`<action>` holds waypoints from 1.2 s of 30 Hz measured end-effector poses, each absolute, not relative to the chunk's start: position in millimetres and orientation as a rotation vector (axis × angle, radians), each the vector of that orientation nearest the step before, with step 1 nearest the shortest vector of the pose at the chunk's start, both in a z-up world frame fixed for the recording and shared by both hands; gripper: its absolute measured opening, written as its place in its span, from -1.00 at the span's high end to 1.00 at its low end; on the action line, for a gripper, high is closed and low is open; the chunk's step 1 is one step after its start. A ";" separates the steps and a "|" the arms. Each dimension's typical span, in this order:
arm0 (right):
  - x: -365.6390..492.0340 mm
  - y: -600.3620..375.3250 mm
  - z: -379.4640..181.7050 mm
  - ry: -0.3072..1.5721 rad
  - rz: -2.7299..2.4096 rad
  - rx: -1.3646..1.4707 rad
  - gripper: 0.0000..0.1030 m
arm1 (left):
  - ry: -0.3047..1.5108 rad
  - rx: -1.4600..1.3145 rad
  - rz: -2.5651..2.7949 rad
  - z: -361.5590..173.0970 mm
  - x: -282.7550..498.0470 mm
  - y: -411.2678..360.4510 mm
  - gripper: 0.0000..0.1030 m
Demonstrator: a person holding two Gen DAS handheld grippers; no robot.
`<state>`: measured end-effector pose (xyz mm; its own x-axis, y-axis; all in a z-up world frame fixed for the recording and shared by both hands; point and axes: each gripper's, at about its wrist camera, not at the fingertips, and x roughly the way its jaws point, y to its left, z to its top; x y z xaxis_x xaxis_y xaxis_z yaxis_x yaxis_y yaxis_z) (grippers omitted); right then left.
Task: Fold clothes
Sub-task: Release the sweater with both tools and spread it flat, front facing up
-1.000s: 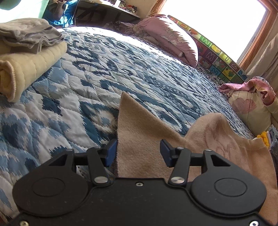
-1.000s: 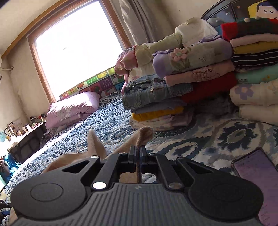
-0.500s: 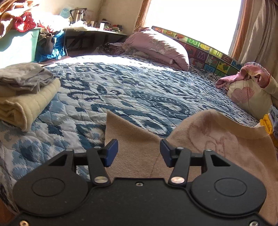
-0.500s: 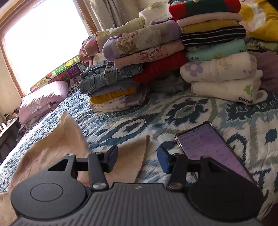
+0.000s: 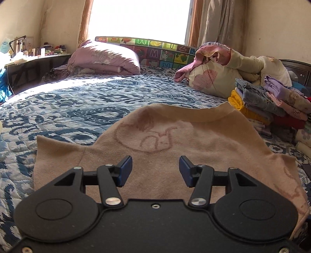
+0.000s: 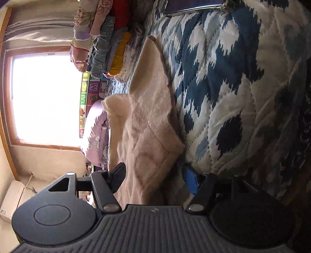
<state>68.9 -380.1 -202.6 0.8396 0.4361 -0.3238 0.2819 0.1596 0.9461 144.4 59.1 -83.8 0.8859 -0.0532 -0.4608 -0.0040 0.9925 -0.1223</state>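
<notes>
A beige fleece sweater [image 5: 194, 148] with a faint round print lies spread on the blue and white quilt [image 5: 77, 101], neckline toward the window. My left gripper [image 5: 155, 171] hovers open over its near hem, nothing between the pads. In the right wrist view the picture is rolled on its side. There my right gripper [image 6: 153, 180] is low at the bed's edge with its jaws opening. A corner of the sweater [image 6: 147, 120] lies between the fingers, and the pads do not press on it.
Stacks of folded clothes [image 5: 272, 105] stand at the right of the bed, seen also as folded clothes [image 6: 105, 44]. A phone [image 6: 194, 5] lies on the quilt [image 6: 223, 87]. A purple pillow [image 5: 103, 58] and a foam letter mat [image 5: 155, 52] line the window side. A cluttered desk [image 5: 35, 62] stands on the left.
The right gripper let go of the sweater cloth, opened, rolled onto its side and sank to the bed edge. The left gripper swung right, so the sweater is centred and the folded towels left the view.
</notes>
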 end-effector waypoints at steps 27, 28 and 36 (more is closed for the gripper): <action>66.8 -371.5 -156.1 0.556 -0.128 0.798 0.58 | 0.529 -0.109 -0.092 -95.9 147.4 54.3 -0.01; 65.7 -370.6 -153.2 0.551 -0.158 0.777 0.48 | 0.530 -0.111 -0.089 -96.4 147.7 55.0 -0.01; 109.9 -379.4 -148.4 0.557 -0.105 0.667 0.04 | 0.545 -0.094 -0.096 -100.4 151.1 49.7 -0.01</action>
<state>109.9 -379.4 -148.4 0.8492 0.0824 -0.5217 0.2662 0.7863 0.5575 151.1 49.7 -100.4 0.8506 -0.1157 -0.5129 0.0659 0.9912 -0.1144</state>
